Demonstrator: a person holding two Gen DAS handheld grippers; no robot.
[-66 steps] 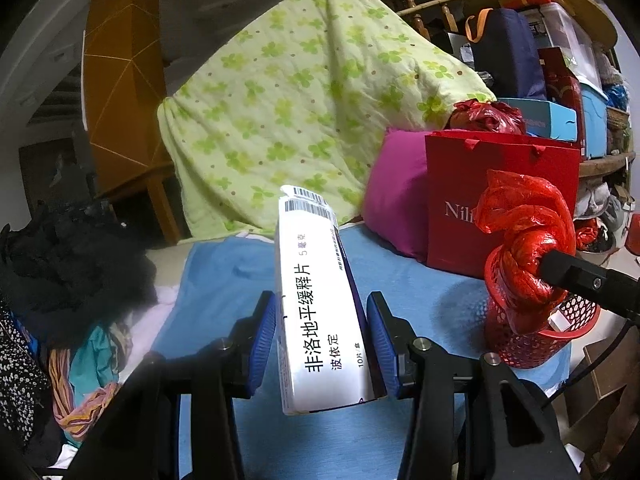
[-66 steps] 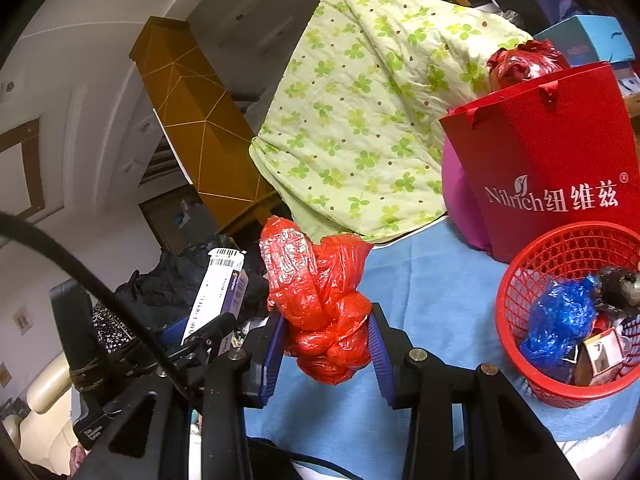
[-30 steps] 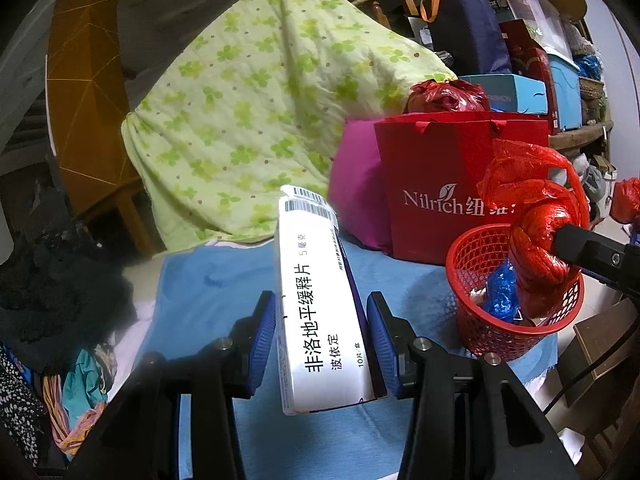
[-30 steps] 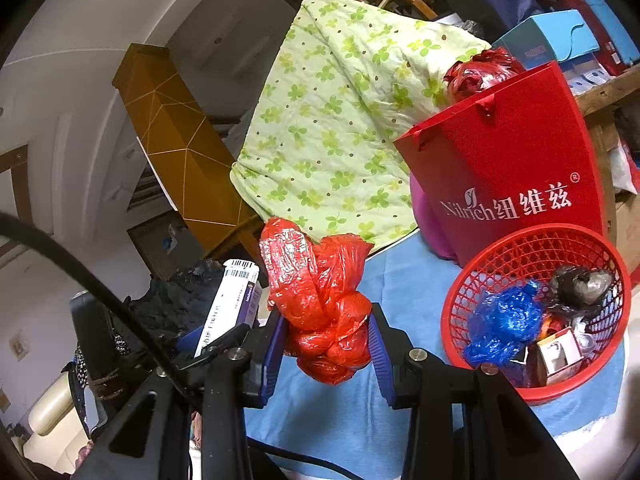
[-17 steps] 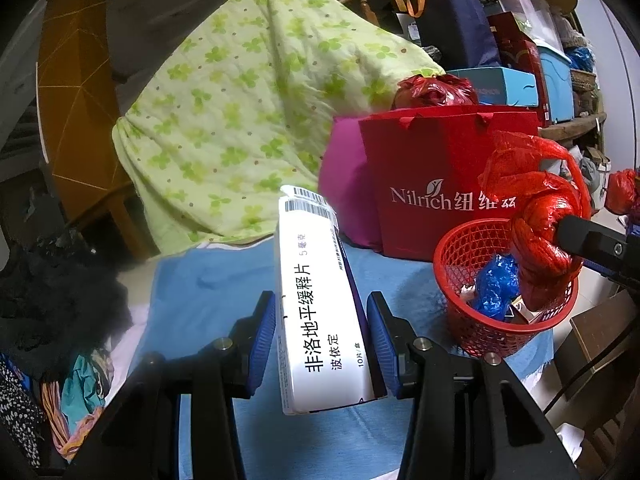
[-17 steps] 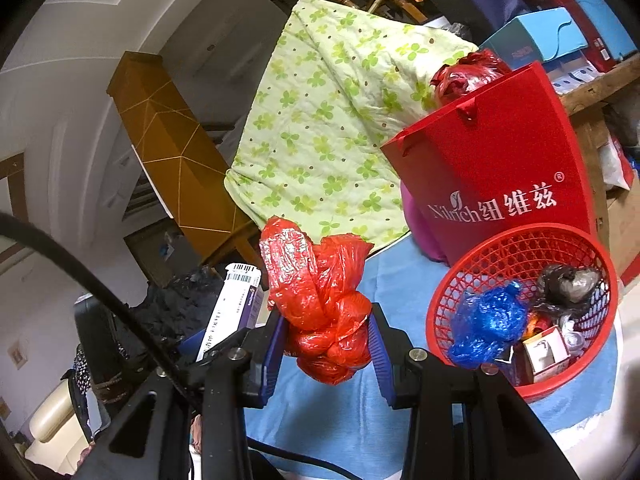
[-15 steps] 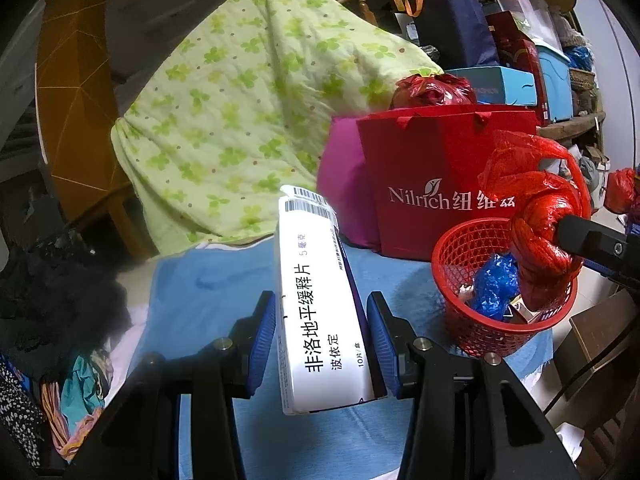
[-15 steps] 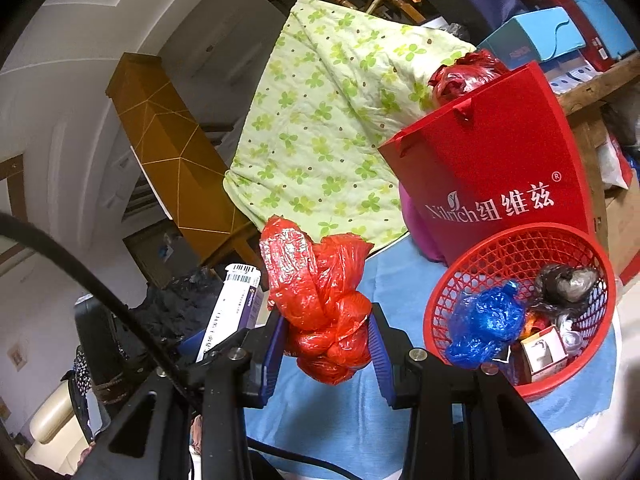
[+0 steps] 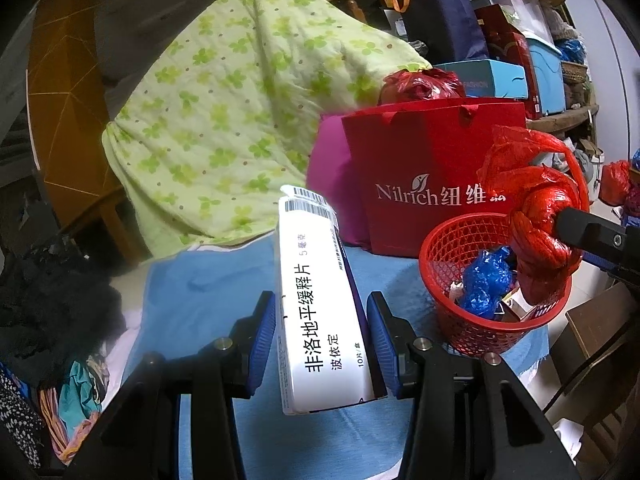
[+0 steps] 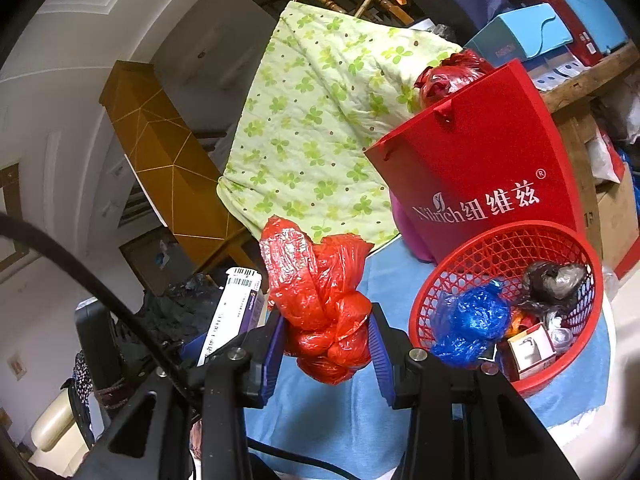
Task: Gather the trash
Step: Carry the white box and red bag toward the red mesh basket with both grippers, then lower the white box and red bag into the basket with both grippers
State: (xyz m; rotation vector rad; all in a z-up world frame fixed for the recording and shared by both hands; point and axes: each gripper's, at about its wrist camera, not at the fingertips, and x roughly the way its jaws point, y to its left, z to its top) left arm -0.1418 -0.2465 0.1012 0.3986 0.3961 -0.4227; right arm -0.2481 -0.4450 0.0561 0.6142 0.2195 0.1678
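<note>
My left gripper is shut on a tall white medicine box with black Chinese print and a barcode on top, held upright above the blue cloth. My right gripper is shut on a knotted red plastic bag. That bag hangs over the near rim of a red mesh basket in the left wrist view. The basket stands on the blue cloth right of my right gripper and holds a blue bag, a dark wad and a small carton. The medicine box shows at lower left in the right wrist view.
A red paper gift bag stands right behind the basket, with a magenta cushion beside it. A green flowered quilt is draped behind. Dark clothes pile at the left. Boxes and shelves crowd the far right.
Over the last two seconds both views have closed in on the red basket, which has shifted leftward and grown larger. Both grips are unchanged.
</note>
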